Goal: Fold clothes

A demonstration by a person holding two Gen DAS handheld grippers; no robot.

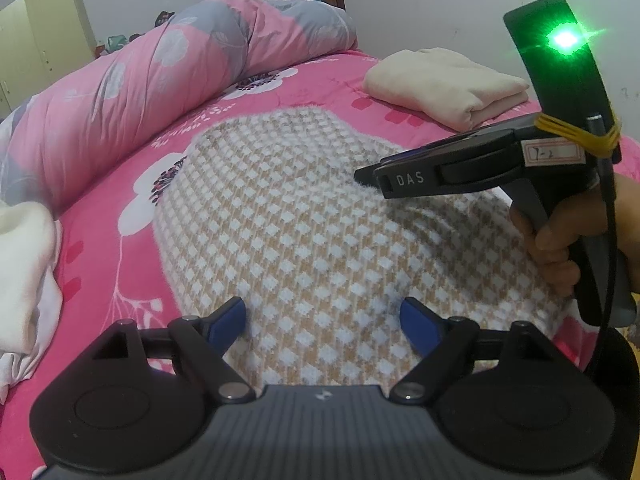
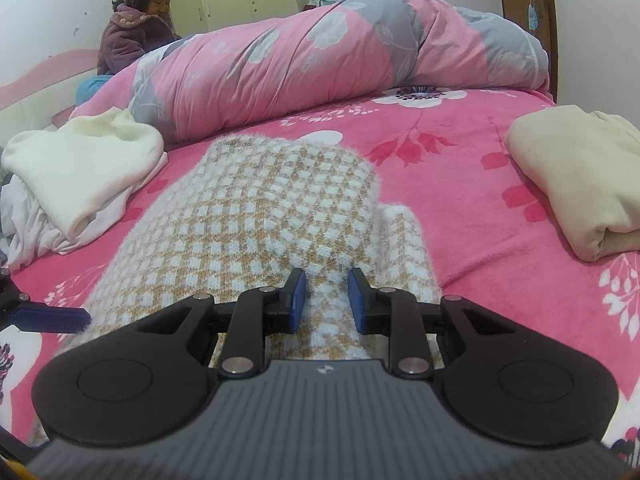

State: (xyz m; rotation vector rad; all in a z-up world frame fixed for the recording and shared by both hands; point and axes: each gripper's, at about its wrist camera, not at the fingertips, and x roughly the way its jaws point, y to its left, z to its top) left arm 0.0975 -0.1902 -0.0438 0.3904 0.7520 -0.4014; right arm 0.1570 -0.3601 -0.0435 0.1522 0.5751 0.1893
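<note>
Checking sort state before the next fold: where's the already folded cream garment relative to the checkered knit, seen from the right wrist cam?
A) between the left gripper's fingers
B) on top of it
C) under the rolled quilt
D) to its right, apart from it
D: the folded cream garment lies on the pink bedspread right of the checkered knit, with bare bedspread between them.

Sweater (image 2: 256,216): knit, tan ground with a regular grid of small white squares, fuzzy pale edge. Bed cover (image 2: 472,184): hot pink, printed with white blossoms with dark centres and red leaf sprigs. Rolled duvet (image 2: 320,60): softer pink with grey panels and pale grey-white flowers. Folded garment (image 2: 580,188): plain cream-beige. Loose garment (image 2: 80,168): off-white. Left gripper (image 1: 322,320) and right gripper (image 2: 326,296): black bodies, blue finger pads. Wardrobe (image 1: 44,36): pale yellow.
</note>
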